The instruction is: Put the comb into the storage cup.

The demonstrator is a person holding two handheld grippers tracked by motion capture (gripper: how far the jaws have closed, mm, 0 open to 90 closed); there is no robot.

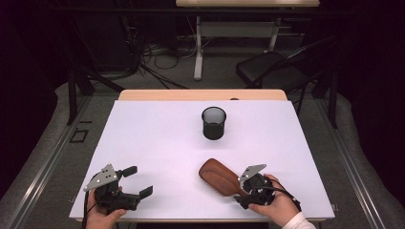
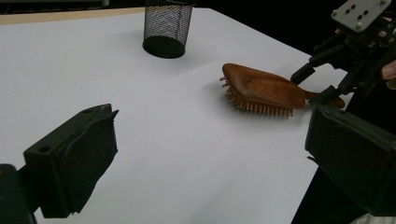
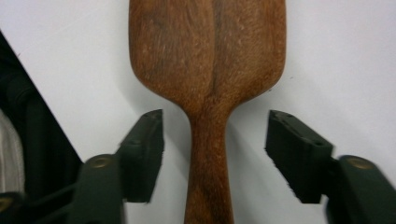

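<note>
**White tabletop, one brush, one cup, two grippers**

White covering spans the table [image 1: 157,143], and on it two hand-held grippers work at the near edge. The right gripper [image 3: 215,140] has its two black jaws spread to either side of the handle of a wooden hairbrush [image 3: 208,70], with a clear gap between each pad and the wood; nothing is pinched. In the high view, that gripper [image 1: 241,191] sits in a hand [image 1: 279,205] at the near right of the table, and the hairbrush [image 1: 217,175] lies just ahead of it, its head angled toward the table's middle. The left gripper view shows the brush [image 2: 264,88] resting bristles down on the white surface, back upward.

The left gripper [image 1: 138,181] rests near the front left corner, held in the other hand [image 1: 100,214], jaws wide apart with only bare tabletop between them. It is well apart from the brush.

Counted out: two grippers, one hairbrush, one black mesh cup [image 1: 213,122]. The cup stands upright toward the far centre of the table, well beyond the brush.

Beyond the white covering, a strip of pale wood shows at the table's far edge. The room behind is dark, with grey carpet, a tangle of cables [image 1: 157,55] on the floor, the leg of a second desk [image 1: 198,47], and one black chair [image 1: 272,69] at the far right.
</note>
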